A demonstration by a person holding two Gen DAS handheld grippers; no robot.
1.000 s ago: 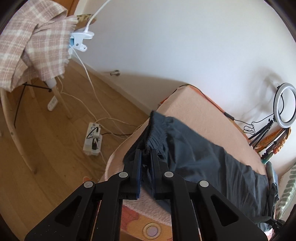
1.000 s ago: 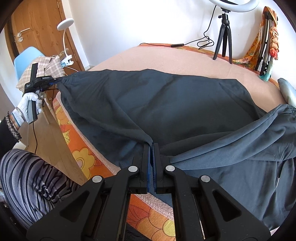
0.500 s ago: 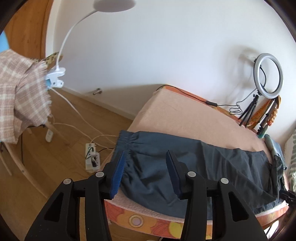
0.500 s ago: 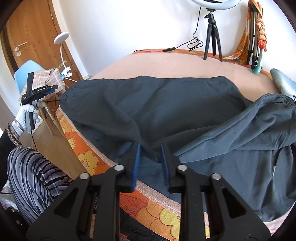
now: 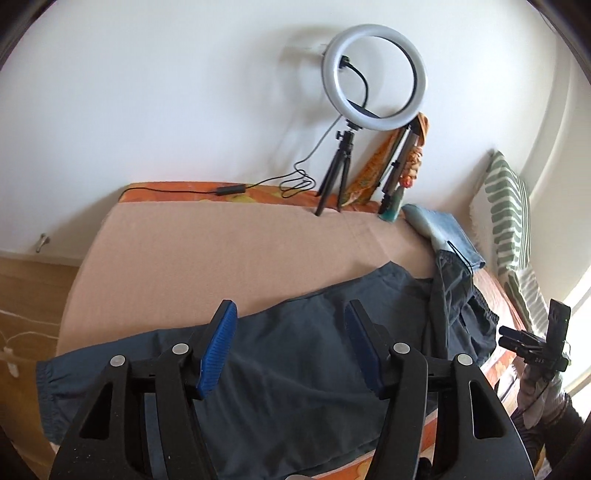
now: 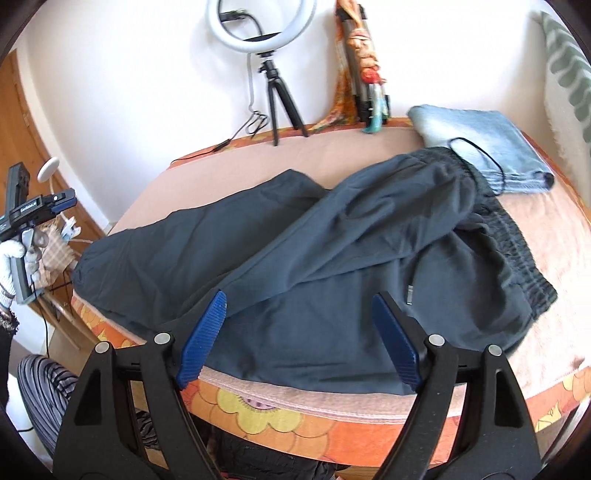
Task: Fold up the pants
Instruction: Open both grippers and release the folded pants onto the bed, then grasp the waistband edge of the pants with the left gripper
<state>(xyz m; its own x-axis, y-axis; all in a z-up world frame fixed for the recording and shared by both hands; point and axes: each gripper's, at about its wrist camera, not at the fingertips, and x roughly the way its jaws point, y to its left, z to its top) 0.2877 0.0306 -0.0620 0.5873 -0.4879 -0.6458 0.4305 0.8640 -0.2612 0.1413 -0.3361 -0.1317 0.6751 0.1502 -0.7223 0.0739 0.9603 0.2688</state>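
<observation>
Right wrist view has the dark pants (image 6: 295, 266) spread across the peach-covered bed (image 6: 229, 162), one leg folded over toward the waistband (image 6: 517, 251) at about 3 o'clock, the other running out to the cuff at 9 o'clock. They lie that way because the lengthwise fold looks only half made: the upper leg sits skewed across the lower one, so you'll likely need to square it up before folding across.

Your right gripper (image 6: 295, 332) hangs over the near edge of the cloth at 6 o'clock, its blue pads (image 6: 201, 338) wide and spreading wider, with nothing pinched between them; the fabric just shows through the gap. From the left wrist view, your left gripper (image 5: 291, 347) is likewise parting its jaws, a middling gap, empty, poised above the leg near the cuff (image 5: 48, 384) at 8 o'clock. Both sit off the cloth, which suits a re-grip.

Beyond the pants, folded light-blue jeans (image 6: 480, 147) lie at 2 o'clock, touching the waistband's drawstring, so mind not dragging them. A ring light (image 6: 262, 26) on its tripod stands at 12 o'clock against the wall, well clear
</observation>
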